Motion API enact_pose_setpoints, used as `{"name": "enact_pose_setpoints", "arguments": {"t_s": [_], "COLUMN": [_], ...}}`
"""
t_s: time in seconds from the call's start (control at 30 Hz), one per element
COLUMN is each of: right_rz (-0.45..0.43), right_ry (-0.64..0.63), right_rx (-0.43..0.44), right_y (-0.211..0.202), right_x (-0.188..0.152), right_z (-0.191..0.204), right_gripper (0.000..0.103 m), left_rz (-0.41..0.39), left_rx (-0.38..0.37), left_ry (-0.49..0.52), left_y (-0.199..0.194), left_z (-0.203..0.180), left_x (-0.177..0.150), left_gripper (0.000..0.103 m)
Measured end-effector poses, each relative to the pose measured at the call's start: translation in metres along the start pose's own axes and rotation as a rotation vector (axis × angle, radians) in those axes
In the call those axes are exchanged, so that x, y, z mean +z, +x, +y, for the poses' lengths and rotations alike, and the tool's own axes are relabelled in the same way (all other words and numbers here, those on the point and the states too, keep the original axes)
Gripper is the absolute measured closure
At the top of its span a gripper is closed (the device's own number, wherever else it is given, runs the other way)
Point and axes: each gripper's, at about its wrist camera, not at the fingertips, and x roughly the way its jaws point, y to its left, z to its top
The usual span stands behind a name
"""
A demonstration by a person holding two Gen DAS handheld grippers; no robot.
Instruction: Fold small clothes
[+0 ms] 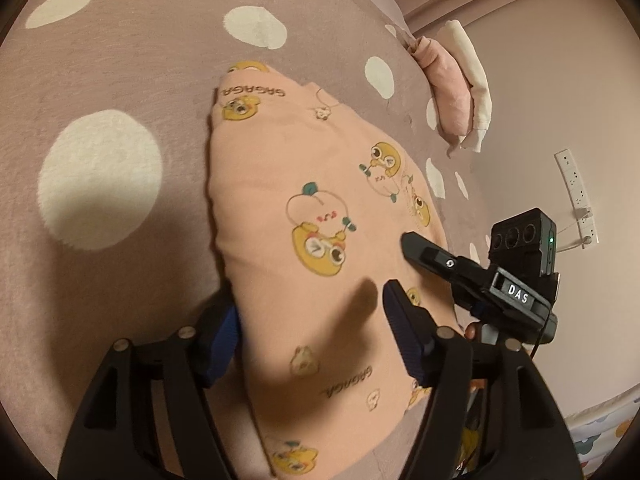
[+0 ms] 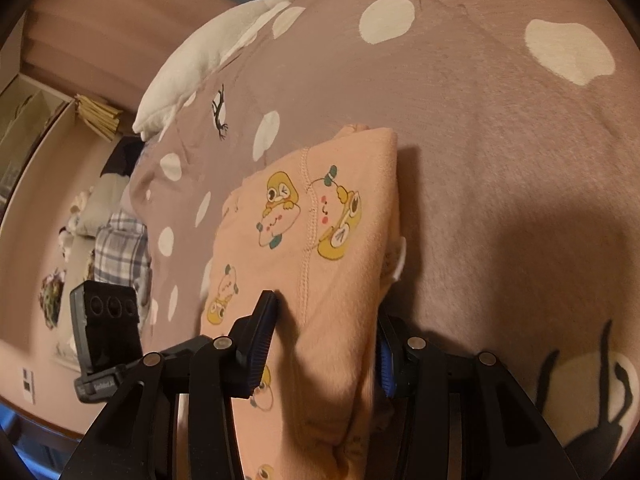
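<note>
Two grippers angled down, fingers (image 1: 404, 332) straddling folded peach garment (image 1: 320, 208).

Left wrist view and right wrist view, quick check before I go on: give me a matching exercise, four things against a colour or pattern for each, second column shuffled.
Things:
1. folded garment
2. blanket
3. rolled cloth bundle
4. power strip

Descriptions:
A. mauve with big cream spots
B. white, on the wall
C. peach with yellow cartoon birds
D. pink and cream, at the blanket's far edge

Pairs: 1-C, 2-A, 3-D, 4-B
</note>
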Motion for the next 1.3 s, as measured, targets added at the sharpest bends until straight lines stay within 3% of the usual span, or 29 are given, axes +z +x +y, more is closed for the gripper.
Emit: {"name": "enact_pose_setpoints", "arguments": {"t_s": [0.23,0.37,0.5,0.8,1.3], "right_rz": [-0.03,-0.057,-0.102,-0.135,-0.149], "right_ry": [-0.033,-0.113,-0.174,-0.235,-0.29], "right_rx": [-0.024,-0.078,-0.119,-0.128,-0.066], "right_y": [0.005,0.001,-0.007,-0.034,-0.077], "right_x": [-0.002,-0.01,-0.019,-0.046,-0.126], "right_z": [0.008,0.02,0.036,0.062,0.116], "right_gripper": [0.058,0.072,0.078,0.079,0.078], "left_rz": [-0.012,-0.007,-0.022,-0.046,-0.077], "left_rx": [-0.002,0.025,0.043,0.075,0.126], "left_ry": [0.011,0.035,0.043,0.118,0.157], "left_y": [0.007,0.008,0.008,0.002,-0.057], "left_z": [-0.005,-0.006,-0.009,-0.02,-0.046], "left_x": [0.002,-0.001,-0.008,-0.045,-0.132], "left_gripper": [0.036,0.065,0.071,0.072,0.072]}}
